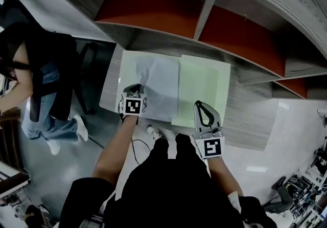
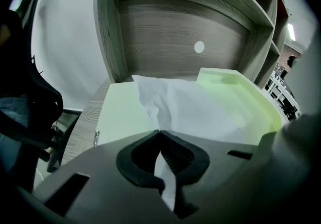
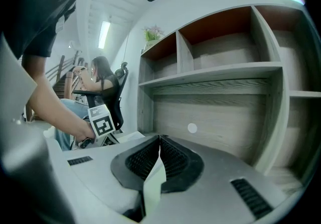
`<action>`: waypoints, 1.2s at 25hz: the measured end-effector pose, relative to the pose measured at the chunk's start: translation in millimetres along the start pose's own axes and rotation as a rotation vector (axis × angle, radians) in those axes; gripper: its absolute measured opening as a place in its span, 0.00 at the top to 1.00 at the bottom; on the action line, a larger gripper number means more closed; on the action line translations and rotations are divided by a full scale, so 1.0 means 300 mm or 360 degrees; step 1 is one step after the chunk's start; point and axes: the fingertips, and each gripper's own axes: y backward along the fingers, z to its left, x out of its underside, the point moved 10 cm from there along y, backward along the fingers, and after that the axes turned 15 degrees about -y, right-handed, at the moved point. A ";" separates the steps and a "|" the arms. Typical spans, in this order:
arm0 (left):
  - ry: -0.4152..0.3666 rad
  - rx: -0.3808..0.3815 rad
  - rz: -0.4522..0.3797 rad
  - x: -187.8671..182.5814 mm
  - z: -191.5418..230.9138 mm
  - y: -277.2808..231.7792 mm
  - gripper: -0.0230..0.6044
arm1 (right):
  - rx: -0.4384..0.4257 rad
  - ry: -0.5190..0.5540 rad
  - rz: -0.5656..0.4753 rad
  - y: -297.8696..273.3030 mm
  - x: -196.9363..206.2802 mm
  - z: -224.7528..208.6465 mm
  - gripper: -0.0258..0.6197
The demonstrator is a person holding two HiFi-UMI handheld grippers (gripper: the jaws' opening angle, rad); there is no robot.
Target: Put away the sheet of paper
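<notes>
around: shelf (image 1: 204, 15) over desk (image 1: 250, 114), behind the open folder (image 1: 204, 86); person (image 1: 36, 81) at left, well apart | count: 1 paper (image 1: 161, 86), 1 folder, 2 grippers | left gripper (image 1: 134, 89): clenched on the paper's rumpled near corner; paper lies on the folder's left half | right gripper (image 1: 201, 104): clenched on the folder's right flap

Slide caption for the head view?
Filing step: left gripper pinches the white sheet; right gripper pinches the open green folder on the wooden desk.
</notes>
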 end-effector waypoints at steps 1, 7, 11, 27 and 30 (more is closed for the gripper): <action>-0.0007 0.0002 -0.0003 -0.006 -0.002 -0.002 0.95 | 0.0001 -0.0003 -0.0003 0.001 0.000 -0.007 0.92; -0.0118 0.0014 0.0008 -0.045 -0.064 -0.009 0.95 | 0.0002 -0.0014 -0.0014 0.010 -0.001 -0.036 0.92; -0.0136 0.0054 0.0007 -0.060 -0.117 -0.012 0.95 | 0.0012 -0.0008 -0.0021 0.015 -0.005 -0.059 0.92; -0.0103 0.0301 -0.0053 -0.155 -0.346 -0.065 0.95 | 0.0060 -0.0010 -0.0037 0.065 0.000 -0.132 0.92; -0.0108 0.0349 -0.0037 -0.170 -0.388 -0.078 0.95 | 0.0062 -0.0012 -0.0053 0.066 -0.010 -0.141 0.92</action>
